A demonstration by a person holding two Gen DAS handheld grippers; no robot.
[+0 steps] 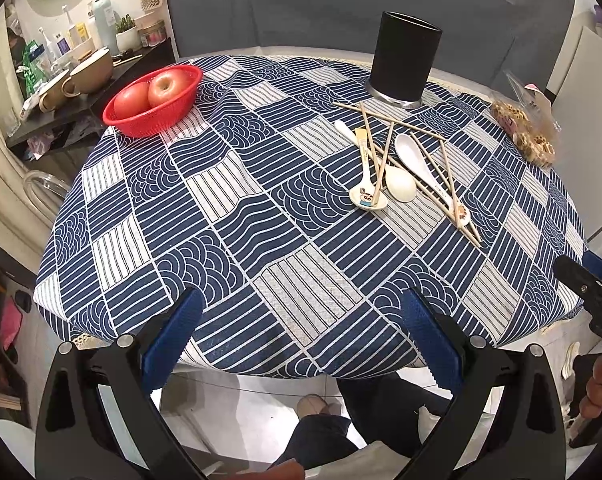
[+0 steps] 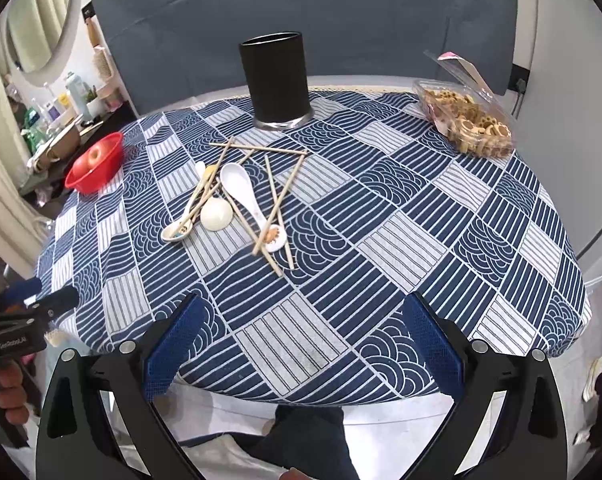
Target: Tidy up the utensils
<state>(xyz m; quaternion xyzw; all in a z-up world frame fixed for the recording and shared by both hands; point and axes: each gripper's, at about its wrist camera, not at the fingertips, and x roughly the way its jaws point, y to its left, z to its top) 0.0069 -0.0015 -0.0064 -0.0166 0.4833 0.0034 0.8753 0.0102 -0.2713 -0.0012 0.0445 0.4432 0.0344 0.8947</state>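
A: Where does the black cylindrical holder [image 2: 276,82] stand?

B: Upright near the far edge of the table, its mouth open at the top and a silver band round its base.

A: And the utensils?

B: They lie just in front of it in a loose heap. The wooden chopsticks [image 2: 282,193] cross one another at many angles, some over the spoons.

A: How many spoons?

B: Three show. A plain white spoon [image 2: 239,184] lies bowl up, its bowl toward the holder. A spoon with a cartoon print [image 1: 368,196] has a chopstick resting in its bowl. Between them a cream spoon [image 2: 216,214] lies bowl down.
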